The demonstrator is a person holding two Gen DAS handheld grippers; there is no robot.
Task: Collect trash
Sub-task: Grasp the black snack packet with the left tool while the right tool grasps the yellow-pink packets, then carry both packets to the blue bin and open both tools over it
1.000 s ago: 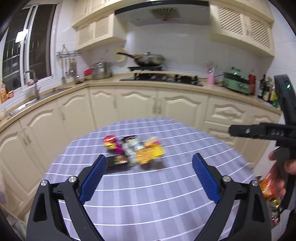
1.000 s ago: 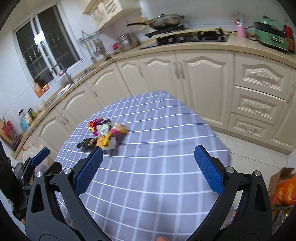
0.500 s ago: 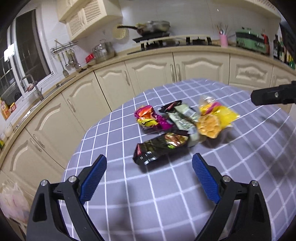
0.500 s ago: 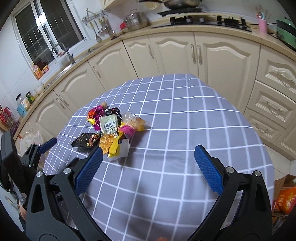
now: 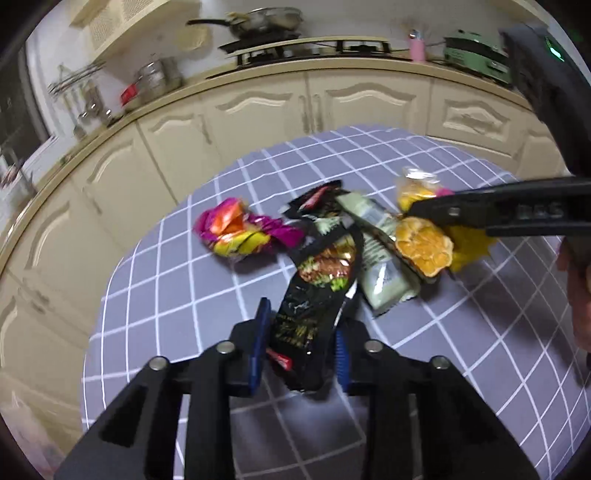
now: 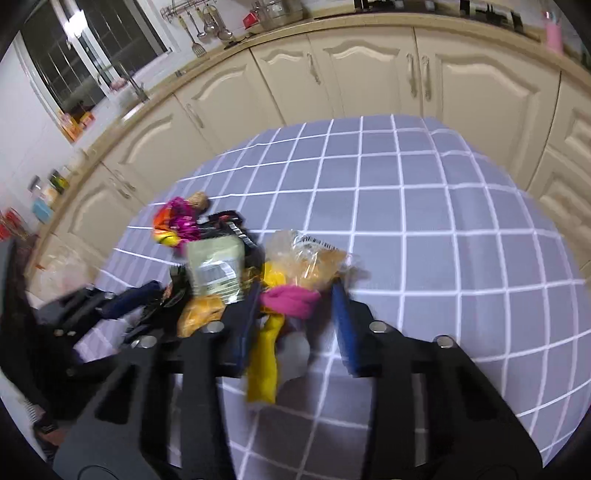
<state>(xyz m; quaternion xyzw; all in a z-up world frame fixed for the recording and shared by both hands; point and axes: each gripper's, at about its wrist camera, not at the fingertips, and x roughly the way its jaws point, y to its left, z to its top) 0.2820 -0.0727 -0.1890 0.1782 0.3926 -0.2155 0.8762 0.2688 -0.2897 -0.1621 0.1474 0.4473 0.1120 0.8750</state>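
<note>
A heap of snack wrappers lies on the round table with the grey checked cloth (image 5: 461, 332). My left gripper (image 5: 301, 341) is shut on the near end of a black wrapper (image 5: 314, 295). Beside it lie a pink and yellow wrapper (image 5: 240, 232), a pale green packet (image 5: 380, 266) and a yellow bag with an orange slice picture (image 5: 424, 247). In the right wrist view my right gripper (image 6: 295, 314) has nearly closed around the yellow and pink bag (image 6: 291, 291); the jaws still stand a little apart. The green packet (image 6: 216, 266) and the pink wrapper (image 6: 177, 221) lie to its left.
Cream kitchen cabinets (image 5: 332, 103) curve round behind the table under a counter with a hob and pan (image 5: 266, 22). A sink and window (image 6: 92, 74) are at the left. The table's edge (image 5: 110, 295) drops off close to the left of the heap.
Both grippers have dropped down to the heap and closed in from wide open. The left one has taken hold of the black wrapper; the right one has closed in around the yellow bag.
</note>
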